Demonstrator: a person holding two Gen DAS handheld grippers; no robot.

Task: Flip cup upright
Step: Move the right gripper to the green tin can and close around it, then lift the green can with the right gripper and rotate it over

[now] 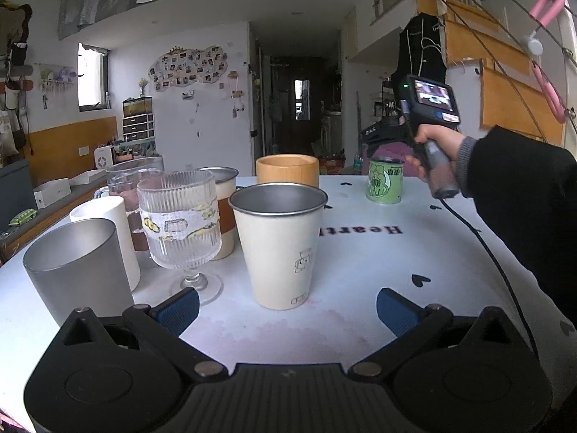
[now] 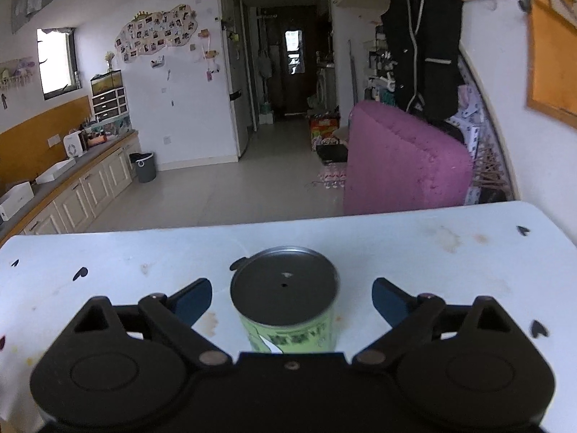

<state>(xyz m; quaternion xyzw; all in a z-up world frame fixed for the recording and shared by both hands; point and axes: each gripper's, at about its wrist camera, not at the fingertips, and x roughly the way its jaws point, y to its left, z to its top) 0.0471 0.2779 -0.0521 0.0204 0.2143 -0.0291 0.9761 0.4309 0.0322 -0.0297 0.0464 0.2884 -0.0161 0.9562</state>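
A green printed cup point(image 2: 288, 310) stands upside down on the white table point(image 2: 414, 245), its grey metal base facing up. My right gripper point(image 2: 291, 297) is open with its blue pads on either side of the cup, apart from it. The same green cup point(image 1: 384, 179) shows at the far right in the left wrist view, with the right gripper's handle held just right of it. My left gripper point(image 1: 286, 306) is open and empty, close in front of an upright cream cup point(image 1: 279, 245).
Several upright cups crowd the table's left side: a grey tumbler point(image 1: 77, 267), a white cup point(image 1: 108, 231), a ribbed stemmed glass point(image 1: 180, 223), a glass jug point(image 1: 133, 184) and a wooden cup point(image 1: 287, 170). A purple sofa point(image 2: 404, 162) stands beyond the table's far edge.
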